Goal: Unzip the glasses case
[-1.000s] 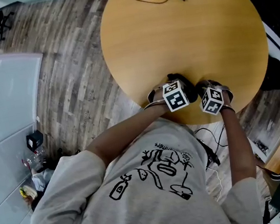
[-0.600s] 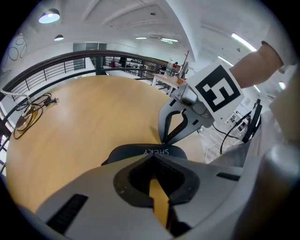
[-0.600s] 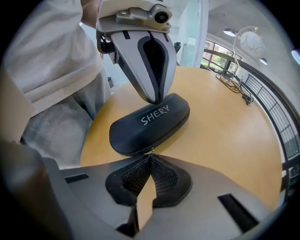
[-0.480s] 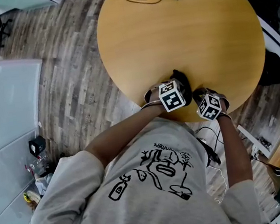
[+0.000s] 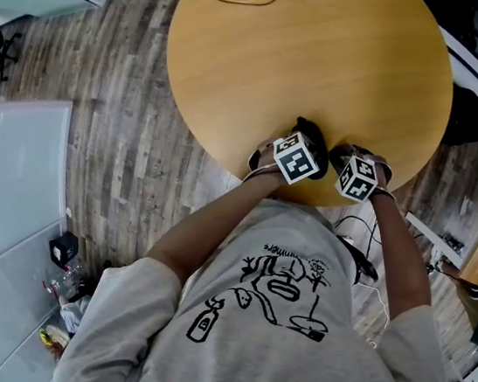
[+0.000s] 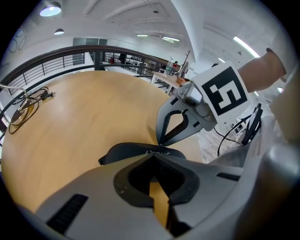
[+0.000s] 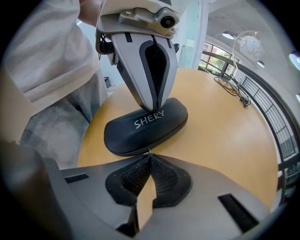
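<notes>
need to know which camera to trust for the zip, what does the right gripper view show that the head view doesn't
Only the right gripper view: white lettering on the glasses case, the zip pull apparently pinched in the shut right tool, and the shut left tool pressing on the case's top. Only the head view: the plank floor and the table's full round outline. Both: case, table, left tool.
</notes>
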`<state>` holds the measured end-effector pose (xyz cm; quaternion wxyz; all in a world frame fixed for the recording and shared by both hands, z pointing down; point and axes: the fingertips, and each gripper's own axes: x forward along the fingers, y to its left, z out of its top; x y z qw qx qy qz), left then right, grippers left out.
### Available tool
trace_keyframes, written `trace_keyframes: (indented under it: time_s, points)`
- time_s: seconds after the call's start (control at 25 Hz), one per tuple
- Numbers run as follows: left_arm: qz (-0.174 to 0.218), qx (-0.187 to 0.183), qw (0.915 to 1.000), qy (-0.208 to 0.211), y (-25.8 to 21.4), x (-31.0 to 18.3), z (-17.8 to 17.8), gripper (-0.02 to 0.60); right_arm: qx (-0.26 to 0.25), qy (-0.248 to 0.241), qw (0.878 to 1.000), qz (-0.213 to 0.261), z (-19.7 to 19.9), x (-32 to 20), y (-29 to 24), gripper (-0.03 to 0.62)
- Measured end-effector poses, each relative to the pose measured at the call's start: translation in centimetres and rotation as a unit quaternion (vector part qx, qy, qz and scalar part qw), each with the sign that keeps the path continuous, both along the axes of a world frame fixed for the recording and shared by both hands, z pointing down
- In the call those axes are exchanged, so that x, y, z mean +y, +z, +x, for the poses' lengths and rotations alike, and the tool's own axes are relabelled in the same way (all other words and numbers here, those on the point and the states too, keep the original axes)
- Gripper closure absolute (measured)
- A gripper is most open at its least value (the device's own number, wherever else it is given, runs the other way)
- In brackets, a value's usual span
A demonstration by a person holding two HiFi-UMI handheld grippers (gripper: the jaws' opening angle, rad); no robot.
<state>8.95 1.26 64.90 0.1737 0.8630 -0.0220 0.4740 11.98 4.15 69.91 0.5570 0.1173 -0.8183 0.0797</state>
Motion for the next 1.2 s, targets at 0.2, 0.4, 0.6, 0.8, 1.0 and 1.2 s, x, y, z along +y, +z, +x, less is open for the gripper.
trace_keyframes:
  time_s: [0.2, 0.4, 0.6, 0.8, 1.0, 1.2]
  points:
    - [-0.001, 0.004, 1.0, -0.005, 0.0, 0.0, 0.0, 0.575, 0.005, -0.009, 1.0, 0.009, -0.3, -1.1, -0.2, 0.572]
    - [-0.003, 0.004, 1.0, -0.005, 0.0, -0.2, 0.0, 0.575, 0.01, -0.022, 1.0, 0.016, -0.6, -2.6, -0.3, 0.572]
    - [-0.004, 0.006, 1.0, -0.004, 0.1, -0.1, 0.0, 0.575, 0.02, -0.039, 0.999, 0.026, -0.9, -4.1, -0.5, 0.572]
    - [-0.011, 0.008, 0.9999, -0.007, 0.0, -0.3, -0.1, 0.575, 0.027, -0.055, 0.998, 0.032, -1.5, -5.7, -0.7, 0.572]
    - [-0.01, 0.008, 0.9999, -0.007, 0.0, -0.2, 0.0, 0.575, 0.032, -0.069, 0.996, 0.036, -1.9, -6.9, -0.5, 0.572]
    - [-0.016, 0.01, 0.9998, -0.01, 0.0, -0.3, -0.1, 0.575, 0.037, -0.084, 0.995, 0.04, -2.4, -8.1, -0.7, 0.572]
